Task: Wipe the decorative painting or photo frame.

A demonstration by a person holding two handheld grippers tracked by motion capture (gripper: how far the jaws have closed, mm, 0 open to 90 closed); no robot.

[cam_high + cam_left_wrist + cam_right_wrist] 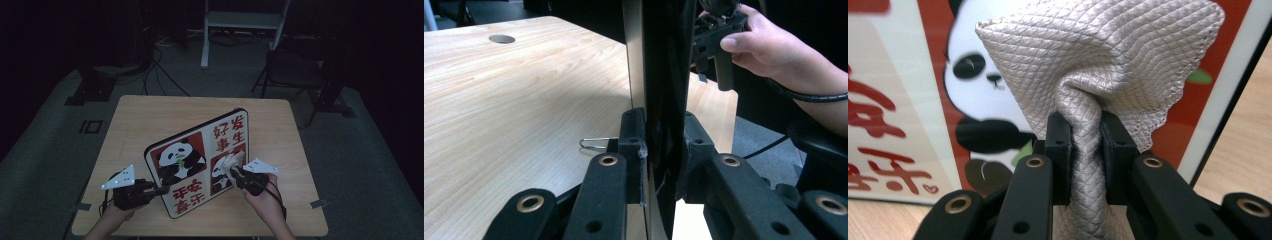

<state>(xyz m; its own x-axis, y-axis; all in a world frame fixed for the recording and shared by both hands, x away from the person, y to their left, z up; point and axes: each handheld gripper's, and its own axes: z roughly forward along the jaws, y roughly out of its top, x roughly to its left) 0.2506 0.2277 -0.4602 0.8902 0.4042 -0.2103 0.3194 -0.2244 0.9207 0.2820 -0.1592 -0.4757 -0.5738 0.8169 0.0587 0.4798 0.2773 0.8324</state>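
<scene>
Between the jaws of the left gripper (659, 150), a rectangular, black-edged picture board printed with pandas and red characters (200, 157) is held by its edge; the jaws are closed onto it from both faces, so that the board is kept propped up, tilted, over the pale wooden table (150, 120), with its lower edge seemingly at the tabletop. The board is apparently steadied in this way so that its printed face is offered to the other tool. Ahead of the right gripper (1083, 145), a pale grey, quilted-texture cloth (1108, 65) is pinched at a twisted neck by nearly closed jaws, its loose fan spread just before, or against, the panda panel; contact cannot be told for certain. A wiping stroke is judged to be the step in hand. A thin wire paper clip (596, 143) lies on the table just beside the left gripper's jaw, behind the board. Beyond the board's far edge, open tabletop is available, whereas the near table edge lies close behind both grippers.
</scene>
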